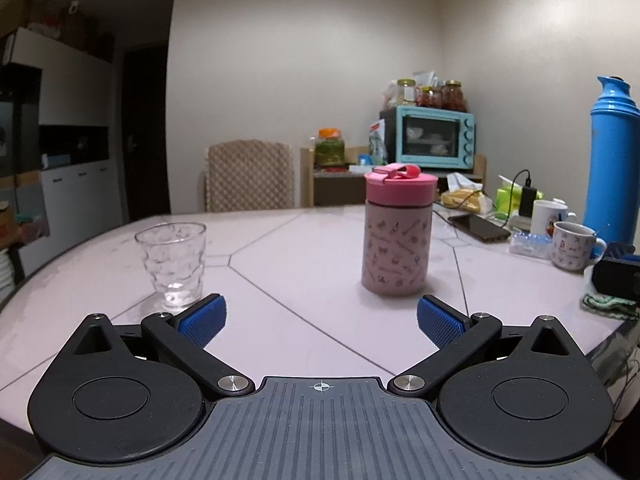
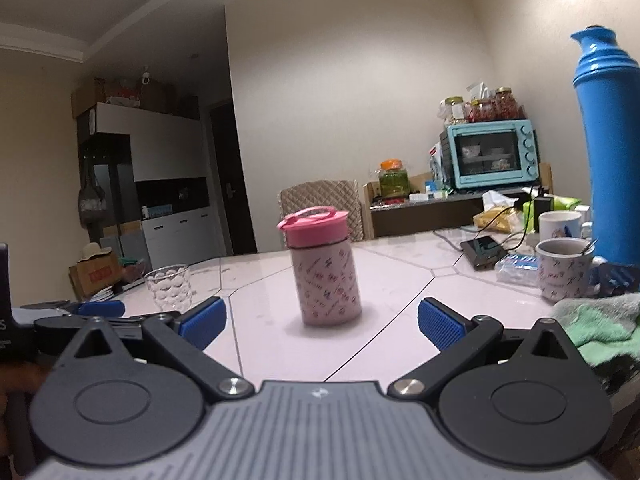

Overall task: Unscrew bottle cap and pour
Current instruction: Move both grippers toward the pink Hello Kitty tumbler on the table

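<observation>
Left wrist view: the left claw (image 1: 321, 316) hangs above the pale tabletop (image 1: 304, 280) with its jaws spread wide and nothing between the blue pads (image 1: 202, 316). The bottle (image 1: 397, 232), pink-patterned with a pink cap (image 1: 399, 186) seated on top, stands upright on the tabletop at about 1 o'clock from the claw, clear of both pads. A clear glass (image 1: 173, 266) stands upright at about 11 o'clock, just beyond the left-side pad and well apart from the bottle. At 2 to 3 o'clock lie a dark phone (image 1: 478, 227), two mugs (image 1: 574, 246) and a tall blue thermos (image 1: 612, 160). Beyond the far edge of the tabletop stand a chair back (image 1: 250, 176) and a teal toaster oven (image 1: 434, 138) on a shelf.

Right wrist view: the right claw (image 2: 322, 318) is likewise wide, empty, and held low over the tabletop (image 2: 400, 292). The bottle (image 2: 326, 272) stands almost at 12 o'clock, just beyond the span of the pads and touching neither; its cap (image 2: 314, 226) is on. The glass (image 2: 168, 288) stands at about 10 o'clock. The left claw's blue pad (image 2: 100, 309) shows at the 9 o'clock edge. A green cloth (image 2: 596, 326) lies at 3 o'clock, beside a patterned mug (image 2: 564, 270) and the blue thermos (image 2: 608, 148).
</observation>
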The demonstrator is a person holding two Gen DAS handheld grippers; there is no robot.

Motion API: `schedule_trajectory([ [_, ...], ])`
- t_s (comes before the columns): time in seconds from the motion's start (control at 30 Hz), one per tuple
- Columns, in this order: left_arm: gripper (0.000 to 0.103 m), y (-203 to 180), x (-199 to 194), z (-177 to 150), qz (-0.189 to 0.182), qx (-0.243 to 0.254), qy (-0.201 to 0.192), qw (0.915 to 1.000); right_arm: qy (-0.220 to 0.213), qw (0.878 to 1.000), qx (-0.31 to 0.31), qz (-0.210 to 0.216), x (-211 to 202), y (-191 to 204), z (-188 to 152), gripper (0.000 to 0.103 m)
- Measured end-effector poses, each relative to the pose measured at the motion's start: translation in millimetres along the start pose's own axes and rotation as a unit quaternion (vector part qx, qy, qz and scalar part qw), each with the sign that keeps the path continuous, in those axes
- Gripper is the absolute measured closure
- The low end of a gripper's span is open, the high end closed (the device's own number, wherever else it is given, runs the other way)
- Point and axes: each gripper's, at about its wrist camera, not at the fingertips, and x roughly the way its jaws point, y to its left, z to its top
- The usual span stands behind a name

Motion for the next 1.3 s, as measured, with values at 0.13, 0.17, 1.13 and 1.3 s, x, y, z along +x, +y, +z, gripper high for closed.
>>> schedule_trajectory([
  [0.13,0.0,7,0,-6,0.006,-0.005,-0.002,1.0,-0.001,1.0,-0.014,0.0,-7,0,-3,0.0],
  [0.17,0.0,-1,1,-10,0.01,0.0,0.001,1.0,-0.001,1.0,-0.017,0.0,-9,1,-4,0.0],
  [1.13,0.0,8,1,-14,-0.005,-0.02,0.033,0.9992,0.037,0.999,-0.028,0.004,14,23,-10,0.0],
  [1.3,0.0,6,5,-12,-0.006,-0.019,0.033,0.9992,0.037,0.999,-0.025,0.005,13,21,-10,0.0],
])
